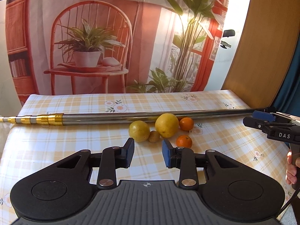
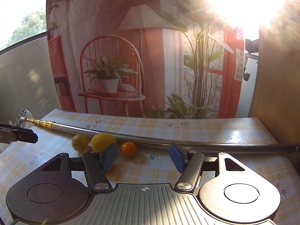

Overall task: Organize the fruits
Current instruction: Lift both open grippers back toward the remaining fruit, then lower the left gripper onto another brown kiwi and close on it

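Observation:
A cluster of fruit lies mid-table in the left wrist view: a large yellow lemon (image 1: 166,125), a smaller yellow-green lemon (image 1: 139,131), a small brown fruit (image 1: 154,136) between them, and two mandarins (image 1: 186,124) (image 1: 184,141). My left gripper (image 1: 148,154) stands open just short of the cluster, nothing between its fingers. My right gripper (image 2: 143,158) is open too, above the cloth right of the fruit. In the right wrist view the lemons (image 2: 103,141) (image 2: 79,142) and one mandarin (image 2: 128,149) show; another orange fruit is mostly hidden behind the left finger (image 2: 108,157).
A long telescopic metal pole (image 1: 150,116) with gold bands lies across the checked tablecloth (image 1: 75,146) right behind the fruit. A printed backdrop hangs behind the table and a wooden panel (image 1: 266,46) stands at the right. A hand (image 1: 291,166) holds the right gripper's handle (image 1: 271,128).

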### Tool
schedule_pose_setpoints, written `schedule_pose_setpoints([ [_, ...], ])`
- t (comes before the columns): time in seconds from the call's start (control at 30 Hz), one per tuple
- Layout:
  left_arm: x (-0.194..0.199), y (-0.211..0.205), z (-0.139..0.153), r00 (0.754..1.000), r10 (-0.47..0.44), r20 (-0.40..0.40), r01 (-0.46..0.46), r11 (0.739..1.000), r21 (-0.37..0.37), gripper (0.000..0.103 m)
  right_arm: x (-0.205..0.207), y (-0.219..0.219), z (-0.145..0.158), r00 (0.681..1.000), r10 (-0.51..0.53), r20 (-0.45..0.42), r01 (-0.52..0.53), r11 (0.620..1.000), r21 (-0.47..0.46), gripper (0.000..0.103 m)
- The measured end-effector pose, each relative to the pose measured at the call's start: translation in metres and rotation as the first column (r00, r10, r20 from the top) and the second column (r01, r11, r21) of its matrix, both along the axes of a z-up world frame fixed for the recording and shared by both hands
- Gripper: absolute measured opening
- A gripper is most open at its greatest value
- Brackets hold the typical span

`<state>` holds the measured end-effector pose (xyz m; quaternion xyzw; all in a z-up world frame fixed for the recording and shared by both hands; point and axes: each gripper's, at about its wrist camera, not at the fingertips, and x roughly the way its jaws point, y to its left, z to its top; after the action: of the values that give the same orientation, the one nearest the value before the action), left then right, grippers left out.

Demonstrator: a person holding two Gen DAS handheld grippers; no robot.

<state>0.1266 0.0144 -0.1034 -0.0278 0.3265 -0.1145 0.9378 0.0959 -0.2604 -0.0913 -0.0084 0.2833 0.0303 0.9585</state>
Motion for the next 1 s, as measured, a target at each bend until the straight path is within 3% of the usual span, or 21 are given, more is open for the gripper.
schedule_pose_setpoints([
  [0.1, 0.016, -0.013, -0.008, 0.999, -0.05, 0.005, 0.05, 0.999, 0.012, 0.025, 0.006, -0.001, -0.004, 1.0, 0.001, -0.006, 0.0, 1.0, 0.011, 0.058],
  [0.23, 0.043, -0.032, -0.029, 0.992, -0.123, 0.002, 0.123, 0.991, 0.046, 0.021, 0.011, -0.005, -0.01, 1.0, -0.01, -0.025, 0.011, 0.999, 0.042, 0.058],
  [0.47, 0.078, -0.05, -0.056, 0.989, -0.151, -0.006, 0.15, 0.981, 0.121, 0.021, 0.018, -0.008, -0.017, 0.999, -0.008, -0.052, 0.01, 0.999, 0.034, 0.058],
  [1.0, 0.096, -0.053, -0.074, 0.979, -0.201, -0.035, 0.204, 0.96, 0.19, 0.021, 0.03, -0.015, -0.035, 0.994, -0.032, -0.104, 0.037, 0.998, 0.05, 0.058],
])
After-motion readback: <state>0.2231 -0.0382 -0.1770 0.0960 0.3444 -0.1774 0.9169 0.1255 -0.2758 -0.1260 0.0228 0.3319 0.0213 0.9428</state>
